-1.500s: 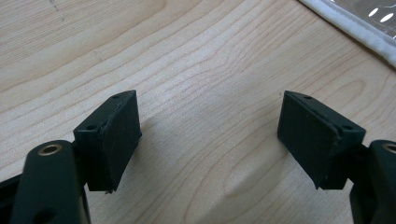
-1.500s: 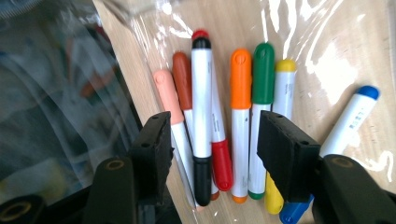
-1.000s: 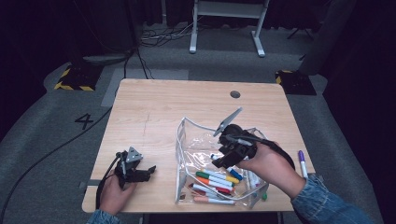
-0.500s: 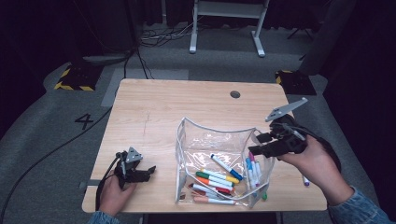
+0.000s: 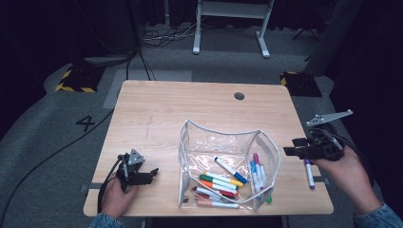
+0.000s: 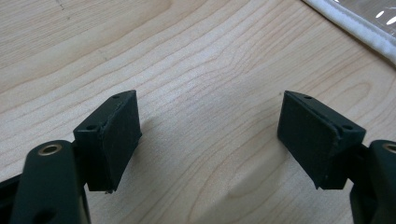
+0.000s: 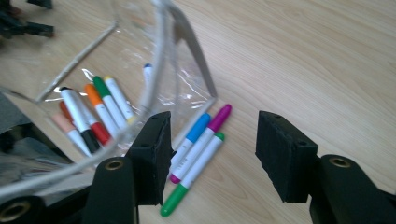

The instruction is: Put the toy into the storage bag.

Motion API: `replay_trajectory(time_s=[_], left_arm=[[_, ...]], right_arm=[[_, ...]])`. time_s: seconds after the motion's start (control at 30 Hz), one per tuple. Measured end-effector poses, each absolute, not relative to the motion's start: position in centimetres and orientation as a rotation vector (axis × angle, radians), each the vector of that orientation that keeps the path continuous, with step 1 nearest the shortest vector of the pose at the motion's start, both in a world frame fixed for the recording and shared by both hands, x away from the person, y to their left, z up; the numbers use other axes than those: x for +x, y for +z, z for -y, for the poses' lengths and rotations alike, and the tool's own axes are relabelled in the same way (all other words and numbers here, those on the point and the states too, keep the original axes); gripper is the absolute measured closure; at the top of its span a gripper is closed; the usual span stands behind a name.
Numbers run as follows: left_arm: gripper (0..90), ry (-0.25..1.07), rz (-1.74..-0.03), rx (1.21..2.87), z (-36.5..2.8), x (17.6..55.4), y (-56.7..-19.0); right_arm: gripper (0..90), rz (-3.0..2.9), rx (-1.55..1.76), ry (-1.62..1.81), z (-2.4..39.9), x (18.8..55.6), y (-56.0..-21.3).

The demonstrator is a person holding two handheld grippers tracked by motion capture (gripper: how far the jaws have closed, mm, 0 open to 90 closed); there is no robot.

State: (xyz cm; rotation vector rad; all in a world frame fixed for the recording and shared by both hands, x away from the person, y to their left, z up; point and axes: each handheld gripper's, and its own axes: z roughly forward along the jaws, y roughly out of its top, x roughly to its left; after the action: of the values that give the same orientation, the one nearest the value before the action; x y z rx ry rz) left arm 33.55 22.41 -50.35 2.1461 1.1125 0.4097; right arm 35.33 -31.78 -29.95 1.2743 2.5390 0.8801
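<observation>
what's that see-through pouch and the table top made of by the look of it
The pouch looks like clear soft plastic, probably vinyl: markers show through it, it glints, and a white fabric-like trim runs along its edges. The table appears to be light wood or a wood-look laminate, matte, with visible grain lines.

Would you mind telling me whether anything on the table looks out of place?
One purple marker lies loose on the table's right edge, outside the clear pouch that holds the other markers, beside the open right gripper.

table lit from above | surroundings dark | glare on pouch | left edge of right gripper view blurred
</observation>
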Motion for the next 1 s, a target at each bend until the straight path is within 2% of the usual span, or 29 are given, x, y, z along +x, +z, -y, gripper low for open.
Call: replay_trajectory(time_s=[0.27, 0.53, 1.0], left_arm=[[21.5, 0.412, -1.111, 2.148, -22.4, 33.5, -50.4], [21.6, 0.412, -1.112, 2.147, -22.4, 33.5, -50.4], [21.5, 0.412, -1.111, 2.147, -22.4, 33.5, -50.4]], right_arm=[[46.5, -2.418, 1.411, 0.832, 36.0, 35.8, -32.3], [48.0, -2.348, 1.576, 0.724, 39.8, 37.0, -37.6], [55.4, -2.338, 1.757, 0.483, 41.8, 38.4, -44.3]])
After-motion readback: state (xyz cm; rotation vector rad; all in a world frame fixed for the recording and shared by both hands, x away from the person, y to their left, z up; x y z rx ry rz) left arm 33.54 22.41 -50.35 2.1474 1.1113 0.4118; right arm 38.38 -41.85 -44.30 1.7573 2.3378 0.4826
